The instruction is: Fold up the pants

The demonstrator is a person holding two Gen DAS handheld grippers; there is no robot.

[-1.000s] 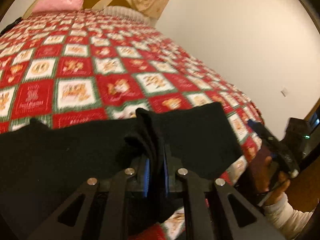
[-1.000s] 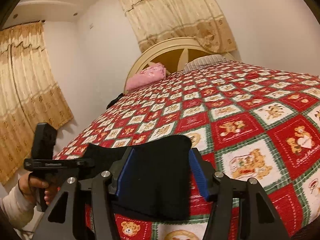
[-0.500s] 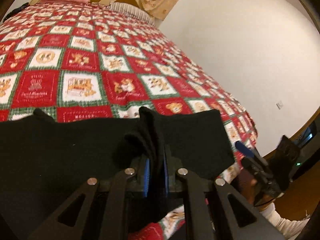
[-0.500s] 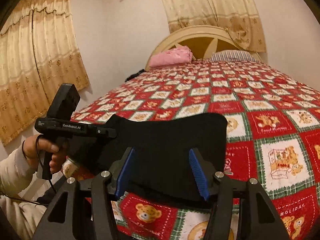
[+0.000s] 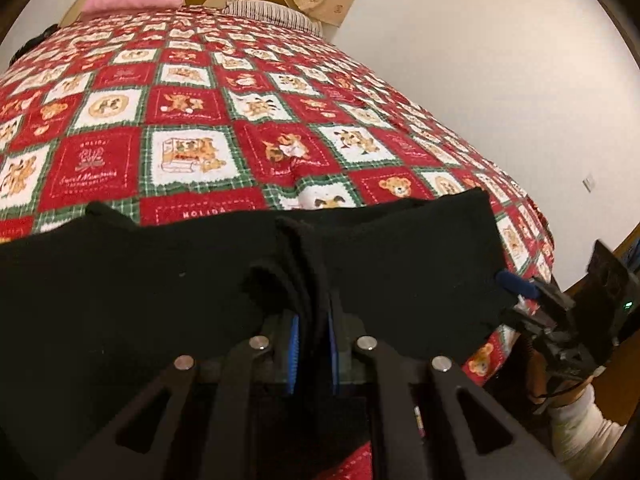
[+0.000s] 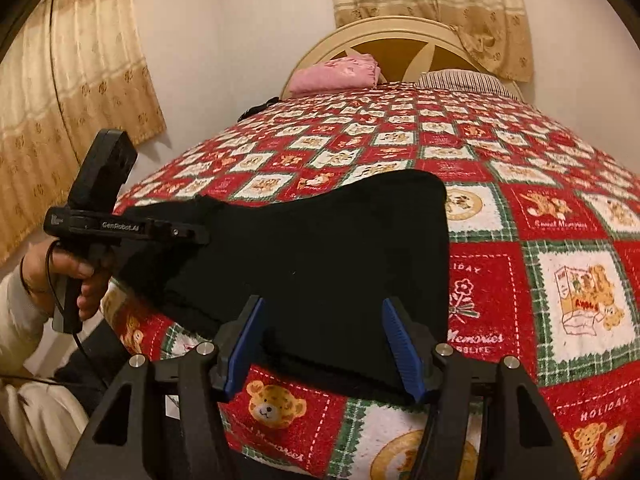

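The black pants [image 5: 160,280] lie spread near the foot of the bed. My left gripper [image 5: 312,320] is shut on a bunched fold of their edge, and black cloth sticks up between its blue pads. In the right wrist view the same gripper [image 6: 200,236] holds the pants [image 6: 320,240] at their left corner, lifted slightly off the quilt. My right gripper [image 6: 322,308] stands over the near edge of the pants. Its jaws are opening, the cloth lies between and under the blue pads [image 6: 400,344], and they do not press on it. From the left wrist view it [image 5: 520,286] sits at the pants' right corner.
The bed carries a red, white and green teddy-bear quilt [image 6: 560,240]. A pink pillow [image 6: 336,72] and a striped pillow [image 6: 464,80] lie by the headboard [image 6: 400,36]. Curtains [image 6: 60,80] hang at left. A white wall [image 5: 500,80] runs beside the bed; a person's sleeve [image 6: 24,320] is low left.
The right gripper has rolled and swung left and lower over the pants, and its jaws stand a little wider. The left gripper keeps its grip and has dipped slightly toward the quilt.
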